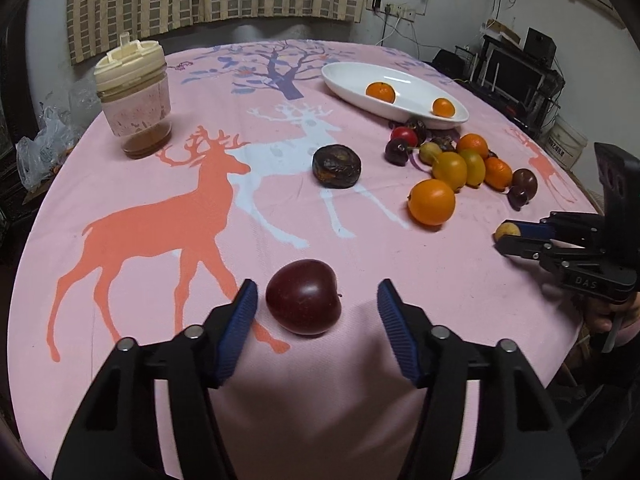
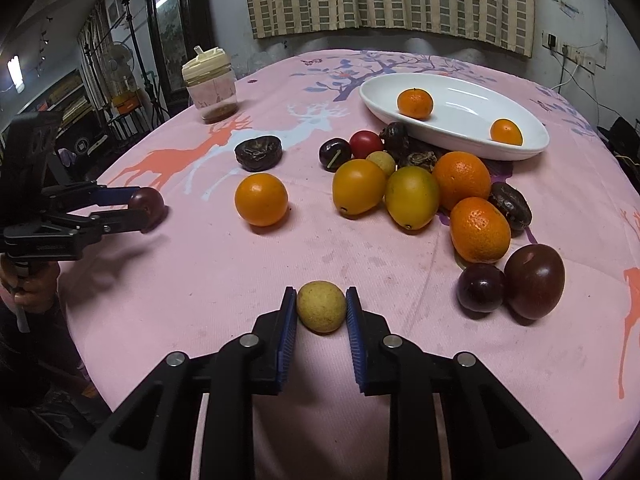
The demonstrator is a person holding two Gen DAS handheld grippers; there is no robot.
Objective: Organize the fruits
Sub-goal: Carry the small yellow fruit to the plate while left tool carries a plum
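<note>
My left gripper (image 1: pixel 316 300) is open around a dark red plum (image 1: pixel 304 297) that lies on the pink deer tablecloth; its pads stand apart from the fruit. My right gripper (image 2: pixel 321 306) is shut on a small yellow-brown round fruit (image 2: pixel 321 306), low over the cloth. It also shows in the left wrist view (image 1: pixel 507 230). A white oval dish (image 2: pixel 460 136) at the back holds two small oranges (image 2: pixel 415 103) (image 2: pixel 506 132). A heap of oranges, yellow fruits, cherries and dark plums (image 2: pixel 412 196) lies in front of the dish.
A lone orange (image 2: pixel 261 199) and a wrinkled dark fruit (image 2: pixel 258 153) lie left of the heap. A jar with a cream lid (image 2: pixel 210 84) stands at the back left. The table edge curves close on the left and right sides.
</note>
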